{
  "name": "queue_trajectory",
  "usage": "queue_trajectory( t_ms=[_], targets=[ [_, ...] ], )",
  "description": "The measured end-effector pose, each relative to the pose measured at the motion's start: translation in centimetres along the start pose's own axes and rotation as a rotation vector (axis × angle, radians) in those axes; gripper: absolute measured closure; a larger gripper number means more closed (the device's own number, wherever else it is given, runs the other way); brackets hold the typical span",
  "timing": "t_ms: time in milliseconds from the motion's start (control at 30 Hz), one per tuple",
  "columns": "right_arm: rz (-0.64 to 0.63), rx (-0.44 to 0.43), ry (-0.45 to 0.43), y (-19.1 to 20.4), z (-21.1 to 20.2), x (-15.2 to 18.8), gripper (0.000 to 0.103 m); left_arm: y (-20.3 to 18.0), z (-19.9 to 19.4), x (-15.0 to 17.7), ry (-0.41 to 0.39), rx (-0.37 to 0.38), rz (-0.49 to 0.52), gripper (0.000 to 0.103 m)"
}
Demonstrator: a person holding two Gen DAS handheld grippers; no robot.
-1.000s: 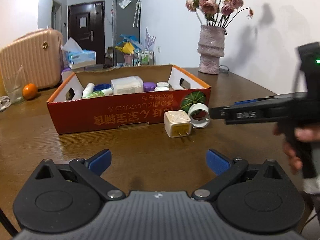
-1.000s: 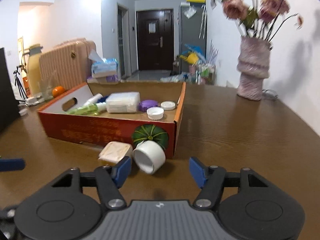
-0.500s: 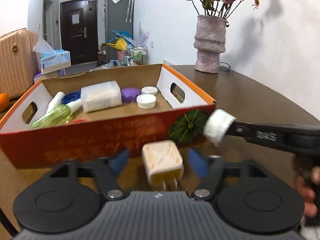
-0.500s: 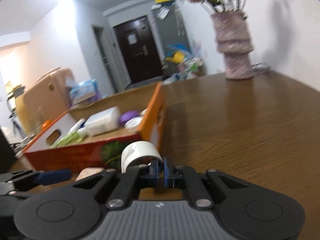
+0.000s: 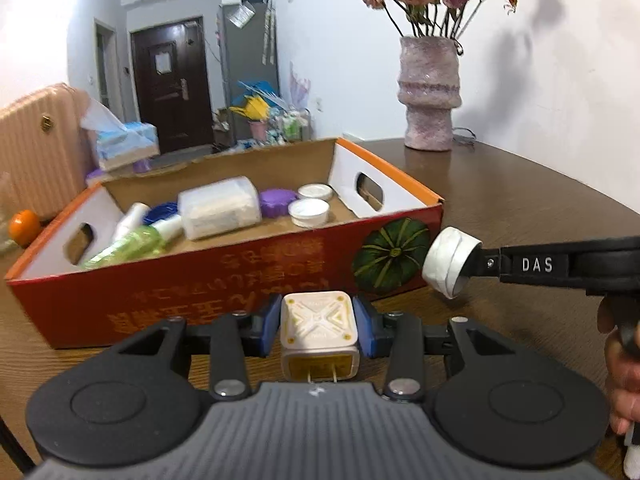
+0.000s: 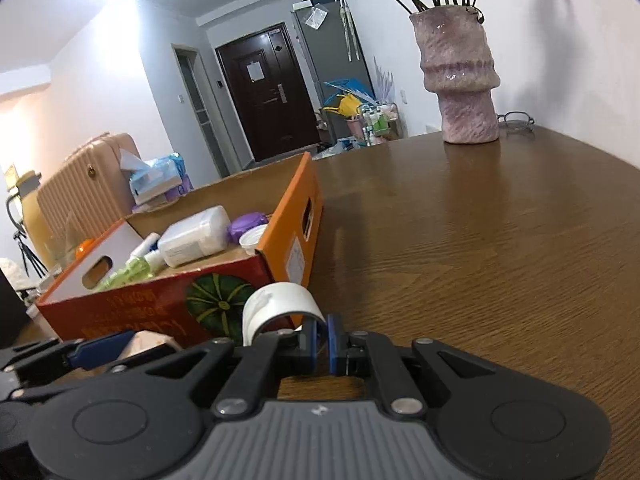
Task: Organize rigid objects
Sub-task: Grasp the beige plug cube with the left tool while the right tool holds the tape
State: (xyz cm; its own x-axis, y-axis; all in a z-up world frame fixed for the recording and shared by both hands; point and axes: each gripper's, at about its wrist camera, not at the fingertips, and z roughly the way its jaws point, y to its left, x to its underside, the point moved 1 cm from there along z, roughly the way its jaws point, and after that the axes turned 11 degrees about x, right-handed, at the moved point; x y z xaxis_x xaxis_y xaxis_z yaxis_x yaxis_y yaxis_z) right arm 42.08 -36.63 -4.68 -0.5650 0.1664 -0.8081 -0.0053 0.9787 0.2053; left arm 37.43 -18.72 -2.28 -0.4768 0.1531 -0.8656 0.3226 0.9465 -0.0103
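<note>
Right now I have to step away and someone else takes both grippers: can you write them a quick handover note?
Left hand-held gripper: jaws closing on the white plug adapter, pads at its sides, prongs toward the camera.
Right hand-held gripper: shut on the wall of the white tape roll.
Both items are outside the cardboard box, by its near wall.
Done: bottles, caps and a clear container already lie in the box.
Left: carry the adapter and the tape roll over the wall and release them inside.
</note>
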Motion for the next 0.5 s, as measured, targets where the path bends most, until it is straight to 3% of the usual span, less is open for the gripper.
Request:
queue_trajectory(
  t_ms=[133,300,467,500],
  targets=[
    [0.043,-0.008,0.026,-0.6,0.6,0.0,0.098,0.4,-4.8,0.8,-0.055,-0.016,-0.022,0.063],
    [0.091,-0.021,0.043,-1.1,1.1,0.0,0.098,2.6,-12.2,3.1,-0.100,-0.065,-0.124,0.063],
    [0.008,0.144,0.004,0.8,-1.4,1.1,0.099,4.3,-18.5,5.4,-0.140,-0.135,-0.165,0.063],
    [0.000,0.138,0.001,1.3,-2.5,1.8,0.099,4.4,-19.4,5.7,-0.148,-0.147,-0.165,0.063]
  ],
)
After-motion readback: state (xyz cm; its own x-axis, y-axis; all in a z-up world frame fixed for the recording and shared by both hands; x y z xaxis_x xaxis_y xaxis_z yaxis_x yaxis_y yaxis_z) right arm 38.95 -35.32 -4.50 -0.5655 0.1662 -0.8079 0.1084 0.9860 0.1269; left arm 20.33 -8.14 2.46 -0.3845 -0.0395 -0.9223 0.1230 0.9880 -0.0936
